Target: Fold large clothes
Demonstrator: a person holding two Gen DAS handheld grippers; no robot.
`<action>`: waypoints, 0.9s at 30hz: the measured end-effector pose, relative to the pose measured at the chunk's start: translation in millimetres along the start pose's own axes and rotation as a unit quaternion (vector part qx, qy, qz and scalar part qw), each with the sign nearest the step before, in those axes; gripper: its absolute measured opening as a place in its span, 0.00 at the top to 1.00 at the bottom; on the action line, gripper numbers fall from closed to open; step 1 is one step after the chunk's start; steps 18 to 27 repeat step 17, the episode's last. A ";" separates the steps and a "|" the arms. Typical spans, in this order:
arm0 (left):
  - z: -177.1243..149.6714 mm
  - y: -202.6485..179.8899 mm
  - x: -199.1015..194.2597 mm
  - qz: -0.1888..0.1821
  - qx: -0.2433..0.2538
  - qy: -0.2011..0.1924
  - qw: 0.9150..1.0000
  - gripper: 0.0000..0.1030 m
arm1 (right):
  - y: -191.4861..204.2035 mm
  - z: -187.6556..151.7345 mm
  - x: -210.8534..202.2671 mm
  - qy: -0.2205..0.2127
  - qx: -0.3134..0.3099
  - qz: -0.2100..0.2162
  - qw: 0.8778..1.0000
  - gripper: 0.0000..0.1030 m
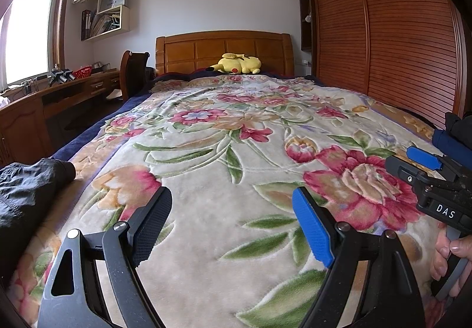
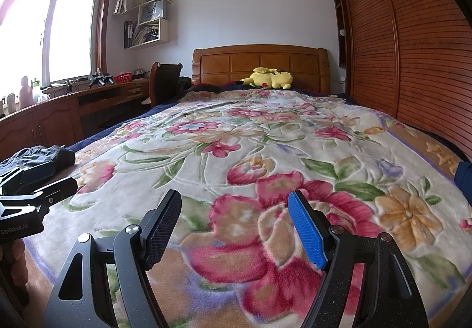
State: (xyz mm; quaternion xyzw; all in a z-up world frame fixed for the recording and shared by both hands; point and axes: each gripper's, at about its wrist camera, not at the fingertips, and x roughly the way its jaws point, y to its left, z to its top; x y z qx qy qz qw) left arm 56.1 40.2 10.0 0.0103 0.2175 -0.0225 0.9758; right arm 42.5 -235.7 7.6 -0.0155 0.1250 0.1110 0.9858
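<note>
Your left gripper (image 1: 233,227) has its fingers spread wide, one pad black, the other blue, with nothing between them; it hovers over the floral blanket (image 1: 236,127) without touching cloth. Your right gripper (image 2: 236,227) is likewise spread wide and empty above the same blanket. In the left wrist view the right gripper appears at the far right edge, just beside your own, with your right hand (image 1: 448,257) around its handle. In the right wrist view the left gripper appears at the left edge, near the dark garment.

The dark garment (image 1: 26,195) lies crumpled at the bed's left edge, on the blanket's border, just beside your left gripper and apart from both sets of fingers. Its fabric is black, wrinkled and bunched. A second piece of dark blue cloth (image 1: 451,142) shows at the right edge of the bed; most of it is cut off by the frame. A yellow plush toy (image 1: 239,64) rests against the wooden headboard (image 1: 224,47), well apart from both grippers.
</note>
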 end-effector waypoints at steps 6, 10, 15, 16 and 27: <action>-0.2 0.0 -0.1 0.000 0.000 0.000 1.000 0.18 | -0.7 -0.3 -0.2 0.000 0.000 0.001 1.000 0.26; -0.6 0.0 0.0 0.000 0.000 0.000 1.000 0.18 | -0.9 -0.4 0.0 0.000 0.000 0.001 1.000 0.26; -0.9 0.2 0.1 0.000 0.000 0.000 1.000 0.18 | -1.3 -0.5 0.0 0.000 0.000 0.001 1.000 0.26; -1.0 0.1 0.1 0.000 0.000 0.000 1.000 0.18 | -1.2 -0.5 0.1 0.000 0.000 0.001 1.000 0.26; -1.0 0.3 0.0 0.000 0.000 -0.001 1.000 0.18 | -1.1 -0.4 0.2 0.000 0.000 0.001 1.000 0.26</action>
